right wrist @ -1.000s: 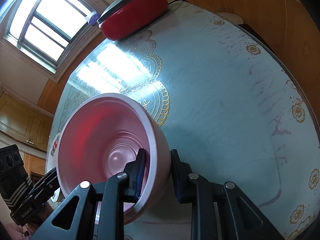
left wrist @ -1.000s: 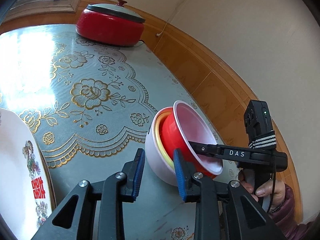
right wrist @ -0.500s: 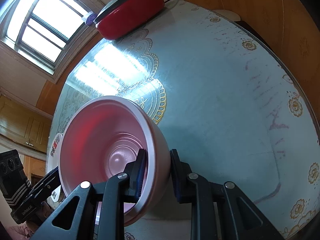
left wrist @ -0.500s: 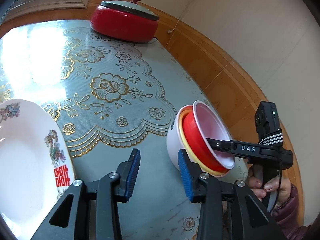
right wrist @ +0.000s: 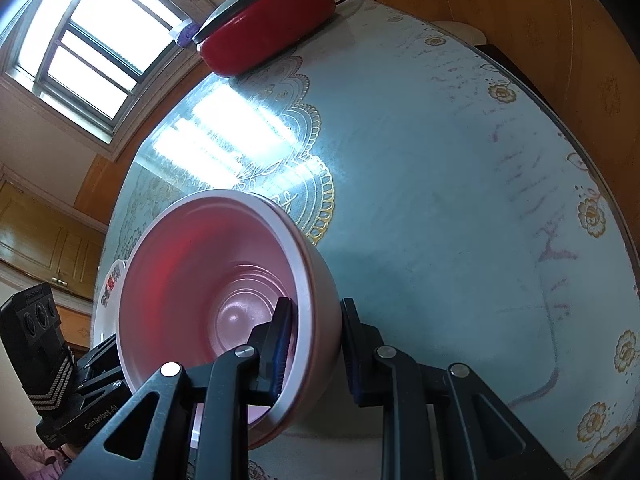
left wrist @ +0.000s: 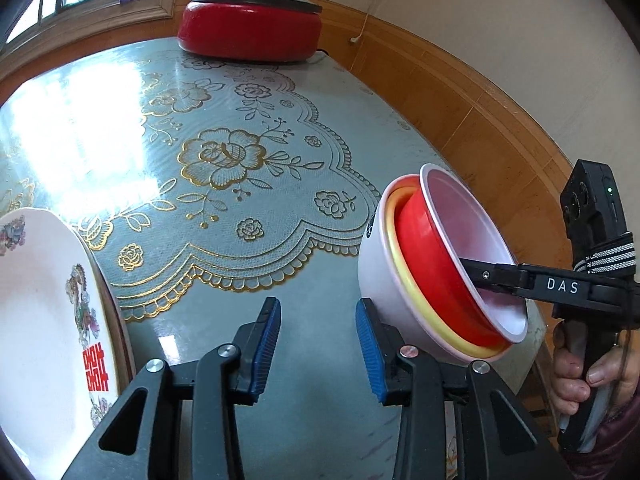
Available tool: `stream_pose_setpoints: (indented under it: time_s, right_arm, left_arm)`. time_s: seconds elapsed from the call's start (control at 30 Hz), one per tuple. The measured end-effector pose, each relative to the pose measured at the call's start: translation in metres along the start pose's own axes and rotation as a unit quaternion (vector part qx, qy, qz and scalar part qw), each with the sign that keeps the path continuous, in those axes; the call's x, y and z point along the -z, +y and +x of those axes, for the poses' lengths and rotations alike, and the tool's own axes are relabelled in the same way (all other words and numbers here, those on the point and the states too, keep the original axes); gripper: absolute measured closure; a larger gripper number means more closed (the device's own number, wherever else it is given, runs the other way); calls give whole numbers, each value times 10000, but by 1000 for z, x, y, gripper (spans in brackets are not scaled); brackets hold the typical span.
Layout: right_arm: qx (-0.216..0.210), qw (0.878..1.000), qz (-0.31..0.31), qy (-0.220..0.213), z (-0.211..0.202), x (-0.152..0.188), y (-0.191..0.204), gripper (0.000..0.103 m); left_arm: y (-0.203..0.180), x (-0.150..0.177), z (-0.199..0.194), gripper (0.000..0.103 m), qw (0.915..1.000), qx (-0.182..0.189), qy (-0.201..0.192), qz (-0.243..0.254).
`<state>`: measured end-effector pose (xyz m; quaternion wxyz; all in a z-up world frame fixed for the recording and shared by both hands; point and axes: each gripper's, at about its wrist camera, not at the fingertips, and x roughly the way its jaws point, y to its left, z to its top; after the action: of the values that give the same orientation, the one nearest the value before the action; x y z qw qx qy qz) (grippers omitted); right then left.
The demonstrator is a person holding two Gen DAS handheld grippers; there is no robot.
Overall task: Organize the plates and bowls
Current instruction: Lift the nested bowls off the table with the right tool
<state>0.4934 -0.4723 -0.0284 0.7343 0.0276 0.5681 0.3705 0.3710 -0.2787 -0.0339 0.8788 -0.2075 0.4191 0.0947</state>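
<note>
A nested stack of bowls (left wrist: 404, 284) is held tilted above the table at the right: white outer, yellow, red, and a pink-lined inner bowl (right wrist: 208, 292). My right gripper (right wrist: 314, 344) is shut on the rim of the stack, one finger inside, one outside; it also shows in the left wrist view (left wrist: 476, 276). My left gripper (left wrist: 318, 340) is open and empty, just left of the stack's base. A white plate (left wrist: 40, 312) with a red character and flower pattern lies at the left edge.
A red electric pot (left wrist: 250, 22) with a grey lid stands at the table's far edge under the window. The blue tablecloth (left wrist: 224, 152) has gold flower prints. Wooden wall panelling (left wrist: 460, 104) runs close along the table's right edge.
My left gripper has drawn back and swung right, so the pot sits more central. The right gripper still holds the bowl stack, now slightly higher and more tilted.
</note>
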Motion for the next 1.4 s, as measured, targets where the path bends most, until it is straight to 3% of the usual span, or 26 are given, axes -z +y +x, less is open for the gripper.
stream_pose_setpoints:
  time_s: [0.4, 0.57, 0.7, 0.77, 0.83, 0.9, 1.0, 1.13, 1.27, 1.33, 1.4]
  right_arm:
    - [-179, 9998, -3, 0, 2, 2, 0, 81]
    - [-208, 9998, 22, -1, 6, 1, 0, 81]
    - [-270, 9995, 181, -8, 7, -2, -7, 81]
    - [-342, 9989, 312, -6, 8, -3, -10, 80]
    - [-406, 9982, 448, -7, 8, -3, -14, 80]
    - [-373, 9982, 466, -53, 7, -3, -16, 80]
    - [-325, 9984, 449, -80, 4, -2, -17, 80]
    - [-252, 9989, 376, -125, 3, -4, -14, 80]
    - [-214, 9993, 259, -136, 4, -5, -9, 80]
    - [-231, 9995, 178, -97, 6, -5, -5, 80]
    - [-248, 9996, 149, -77, 8, -6, -3, 80]
  left_arm:
    - [-1, 0, -6, 69, 9998, -106, -116, 112]
    - [-10, -1, -4, 74, 9985, -371, -170, 355]
    - [-7, 0, 10, 72, 9994, -275, -50, 224]
    - [-6, 2, 18, 69, 9996, -241, -30, 174]
    - [0, 6, 22, 65, 9999, 23, 64, -102]
    - [2, 8, 15, 52, 9998, -6, -22, -217]
    - [7, 8, 1, 38, 9993, 43, -219, -296]
    - [7, 3, -26, 37, 9970, 274, -635, -336]
    - [0, -5, -43, 15, 9921, 752, -946, -323]
    - [-9, -13, -38, 13, 9918, 914, -865, -231]
    - [-20, -18, -31, 13, 9931, 825, -833, -43]
